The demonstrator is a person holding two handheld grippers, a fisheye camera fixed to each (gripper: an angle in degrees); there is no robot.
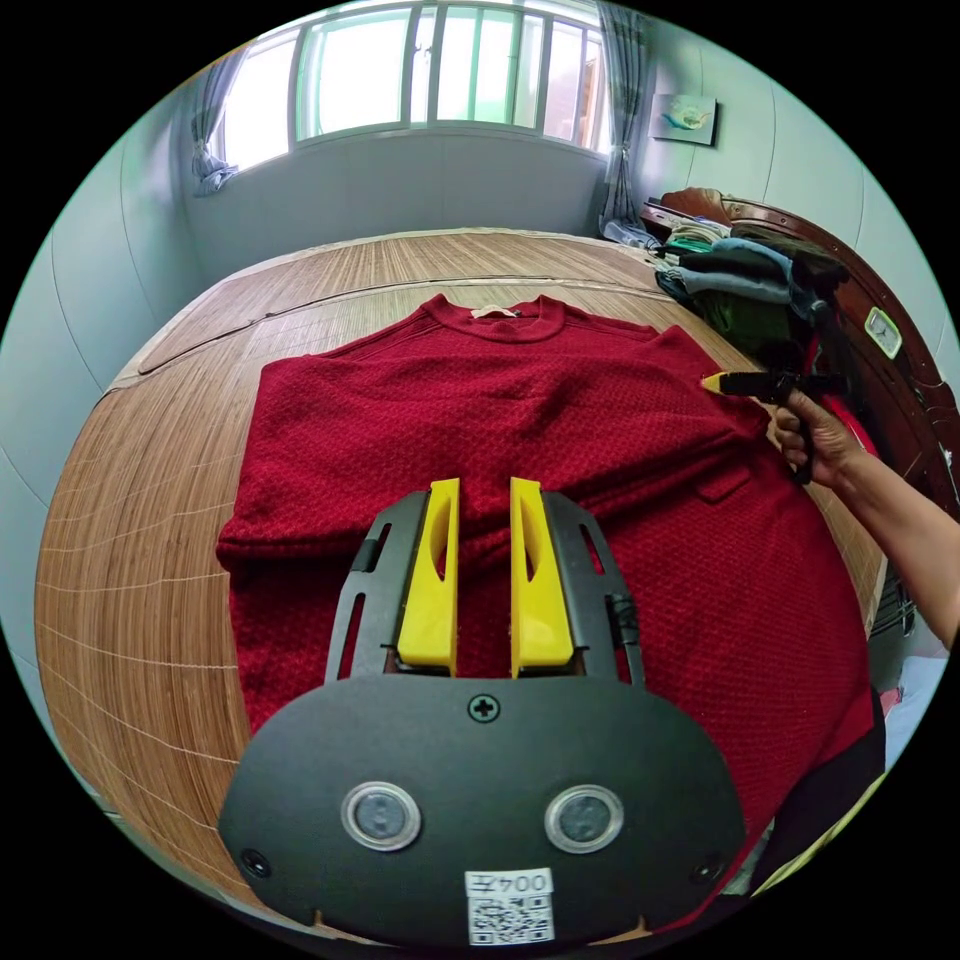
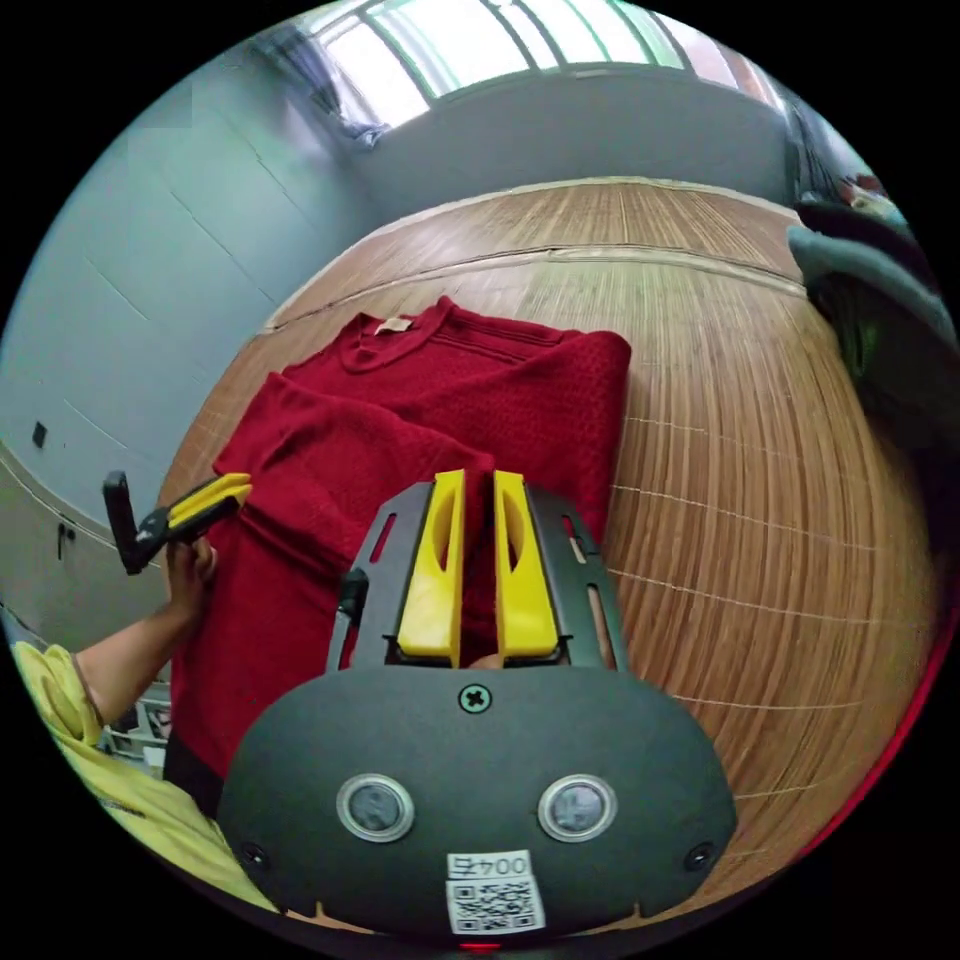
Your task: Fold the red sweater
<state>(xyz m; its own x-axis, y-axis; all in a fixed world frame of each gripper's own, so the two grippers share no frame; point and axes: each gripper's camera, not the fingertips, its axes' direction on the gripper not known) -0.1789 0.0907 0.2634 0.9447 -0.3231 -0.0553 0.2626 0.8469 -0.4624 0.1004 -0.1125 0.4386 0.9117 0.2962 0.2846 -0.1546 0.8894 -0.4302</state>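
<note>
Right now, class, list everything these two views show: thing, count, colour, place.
red sweater: one, red, spread on the mat, sleeves folded in.
bamboo mat: one, tan, under the sweater.
clothes pile: one, mixed dark colours, beside the mat.
window: one, bright, far wall.
picture: one, pale, on the wall.
left gripper: yellow jaws slightly apart, over the sweater.
right gripper: yellow jaws slightly apart, over the sweater.

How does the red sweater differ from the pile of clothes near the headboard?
The red sweater is one garment spread flat; the pile of clothes is several stacked. The red sweater is one colour; the pile of clothes mixes blues, greens and darks. Both rest on the woven mat.
</note>
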